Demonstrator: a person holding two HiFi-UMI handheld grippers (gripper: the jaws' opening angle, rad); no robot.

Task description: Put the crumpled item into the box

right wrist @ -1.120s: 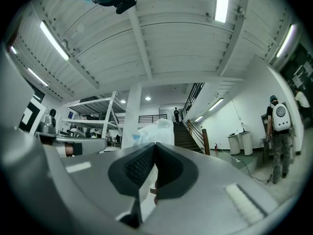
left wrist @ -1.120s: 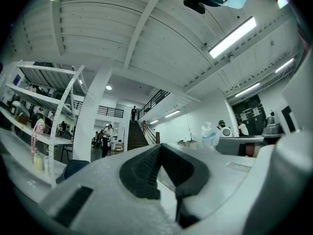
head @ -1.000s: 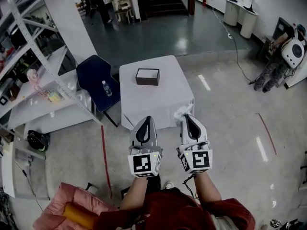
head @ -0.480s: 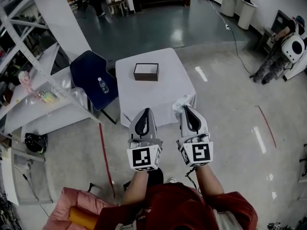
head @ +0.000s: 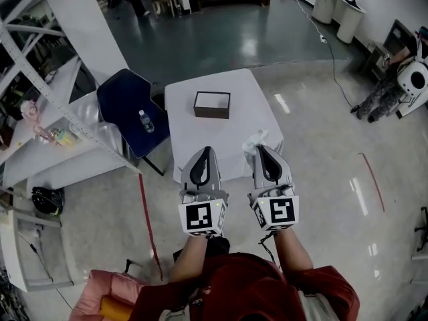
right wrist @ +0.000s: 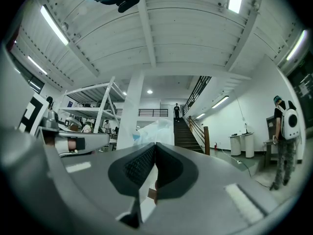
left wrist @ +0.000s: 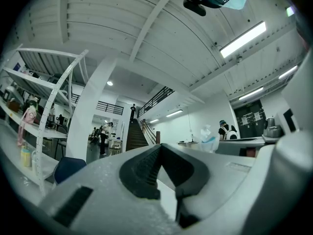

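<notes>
White table [head: 200, 134] with its box [head: 212, 104] at twelve o'clock sits closer now; my right gripper [head: 260, 148] pinches the crumpled item [head: 253, 139], and my left gripper [head: 206, 150] is closed and empty.

crumpled plastic [head: 253, 140] aloft, dark box [head: 211, 114] open

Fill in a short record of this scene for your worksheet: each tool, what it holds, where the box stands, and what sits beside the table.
right tool: shut on the crumpled item, clear plastic sticking out past its tip
left tool: shut, nothing in it
box: dark, open-topped, on the white table, towards its far edge
item in box: not yet
beside table: blue chair with a bottle on its seat
</notes>
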